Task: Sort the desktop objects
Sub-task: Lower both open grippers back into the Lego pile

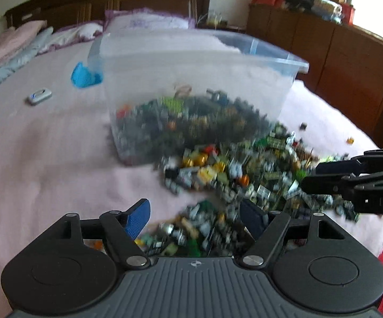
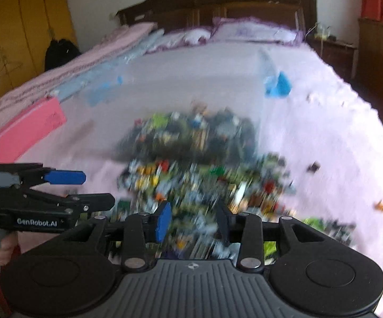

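Observation:
A clear plastic bin (image 1: 191,61) stands on the pink bed sheet, its bottom covered with small coloured building bricks. A wide pile of the same bricks (image 1: 244,175) lies spilled in front of it, and is blurred in the right wrist view (image 2: 191,185). My left gripper (image 1: 195,217) hangs open over the pile's near edge, with nothing pressed between its blue pads. My right gripper (image 2: 193,222) stands partly open above the pile, its pads not pressing on any brick. The two grippers are side by side: the right one (image 1: 309,177) reaches in from the right, the left one (image 2: 90,188) from the left.
A blue lid clip (image 1: 85,76) and a small silver device (image 1: 39,96) lie left of the bin. A pink box (image 2: 27,135) sits at the bed's left side. Stray bricks (image 2: 382,205) lie to the right. Pillows and a wooden headboard are behind; a hand (image 2: 0,249) holds the left gripper.

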`<state>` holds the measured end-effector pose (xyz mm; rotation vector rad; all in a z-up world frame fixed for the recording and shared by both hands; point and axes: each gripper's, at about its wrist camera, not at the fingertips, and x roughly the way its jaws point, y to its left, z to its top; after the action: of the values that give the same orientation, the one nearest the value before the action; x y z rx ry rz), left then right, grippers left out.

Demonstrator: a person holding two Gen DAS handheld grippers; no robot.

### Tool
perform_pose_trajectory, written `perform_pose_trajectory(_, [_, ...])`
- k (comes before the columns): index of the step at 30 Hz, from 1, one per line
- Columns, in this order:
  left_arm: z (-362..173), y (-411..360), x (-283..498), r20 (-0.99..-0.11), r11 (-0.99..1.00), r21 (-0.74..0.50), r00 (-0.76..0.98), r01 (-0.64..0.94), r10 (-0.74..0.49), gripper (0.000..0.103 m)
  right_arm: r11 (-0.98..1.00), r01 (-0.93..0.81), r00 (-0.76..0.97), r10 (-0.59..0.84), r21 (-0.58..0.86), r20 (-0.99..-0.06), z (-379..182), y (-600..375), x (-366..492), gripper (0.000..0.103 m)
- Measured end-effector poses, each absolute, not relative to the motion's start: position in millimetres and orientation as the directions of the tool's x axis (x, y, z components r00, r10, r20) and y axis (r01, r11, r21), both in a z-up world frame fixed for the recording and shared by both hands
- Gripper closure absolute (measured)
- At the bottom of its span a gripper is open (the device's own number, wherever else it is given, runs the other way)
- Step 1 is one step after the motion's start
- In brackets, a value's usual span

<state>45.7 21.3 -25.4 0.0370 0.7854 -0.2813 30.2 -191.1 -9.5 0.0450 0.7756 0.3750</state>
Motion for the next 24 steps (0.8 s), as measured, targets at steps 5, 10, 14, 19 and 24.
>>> perform_pose_trajectory(5, [-26,28,35,-0.71,0.966,-0.042,0.672,0.257,-0.209,0.029,0.907,-0.356,0.592,0.406,0.226,-0.696,-24,-182,20,0.071])
perform_pose_trajectory(10, [-25,20,28,-0.719,0.953,-0.027,0.657,0.302,-0.228,0.029,0.889,-0.394,0.547,0.43,0.232,-0.719,-28,-176,12,0.078])
perform_pose_trajectory(14, [-26,7,21,-0.713,0.931,-0.029,0.646,0.364,-0.275,0.029,0.883,-0.397,0.538,0.444,0.25,-0.716,-25,-174,9,0.078])
perform_pose_trajectory(19, [-29,-6,16,-0.714,0.907,-0.022,0.629,0.42,-0.308,0.041,0.869,-0.42,0.523,0.467,0.261,-0.713,-24,-169,8,0.078])
perform_pose_trajectory(24, [-34,-5,17,-0.724,0.913,-0.033,0.62,0.407,-0.303,0.05,0.857,-0.443,0.51,0.483,0.265,-0.711,-24,-166,5,0.078])
